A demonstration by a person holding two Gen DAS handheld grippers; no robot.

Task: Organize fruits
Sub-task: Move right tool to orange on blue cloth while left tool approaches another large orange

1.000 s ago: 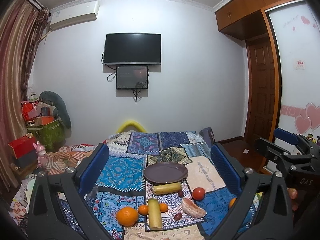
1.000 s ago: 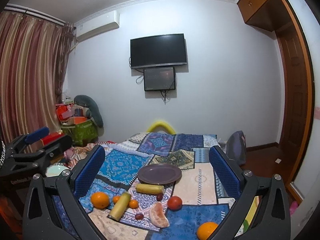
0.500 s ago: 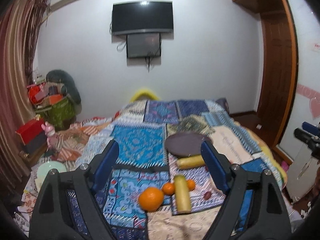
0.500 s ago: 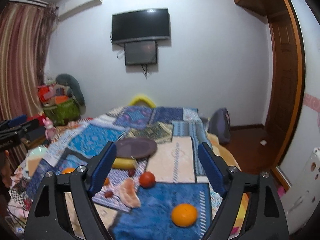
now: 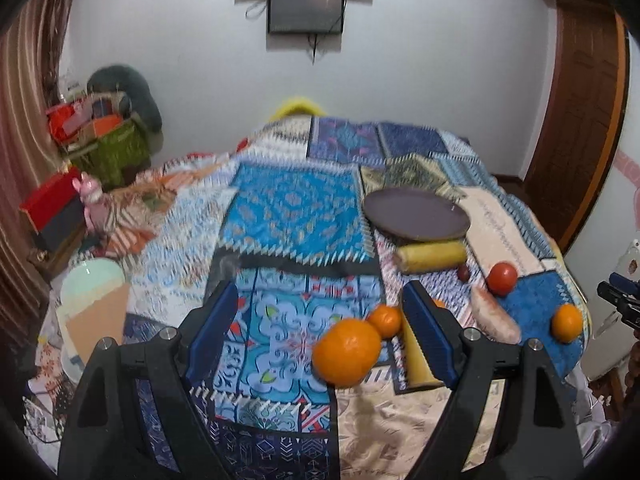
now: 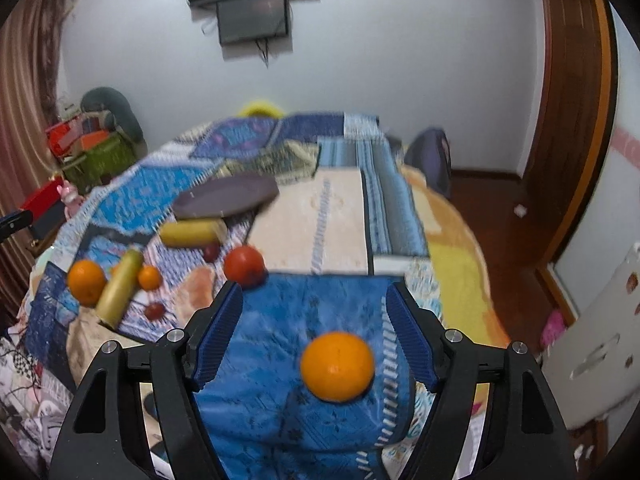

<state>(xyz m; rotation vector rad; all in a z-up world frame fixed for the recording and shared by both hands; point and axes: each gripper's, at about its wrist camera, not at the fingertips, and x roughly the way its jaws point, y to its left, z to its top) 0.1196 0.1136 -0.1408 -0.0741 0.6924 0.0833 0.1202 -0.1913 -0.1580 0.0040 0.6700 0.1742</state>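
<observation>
Two sets of jaws are mine, and both stand wide apart with nothing between their pads. My left gripper [image 5: 320, 320] hangs over the patterned bedspread [image 5: 296, 208]; a large orange [image 5: 346, 352] lies low between its blue fingers, nearer the right pad [image 5: 428, 332] but not touching it, with a small tangerine [image 5: 386, 321] just behind. A yellow banana piece [image 5: 416, 360] lies half hidden behind that same pad. Farther back sits the dark plate [image 5: 416, 214], bare, with a second banana piece [image 5: 430, 257] just in front of its rim, then a red tomato [image 5: 502, 278] and a peeled citrus half [image 5: 494, 316]. My right gripper [image 6: 314, 334] hovers above a blue patch of cloth, and another orange [image 6: 337, 366] rests there between its spread fingers, touched by neither pad.
</observation>
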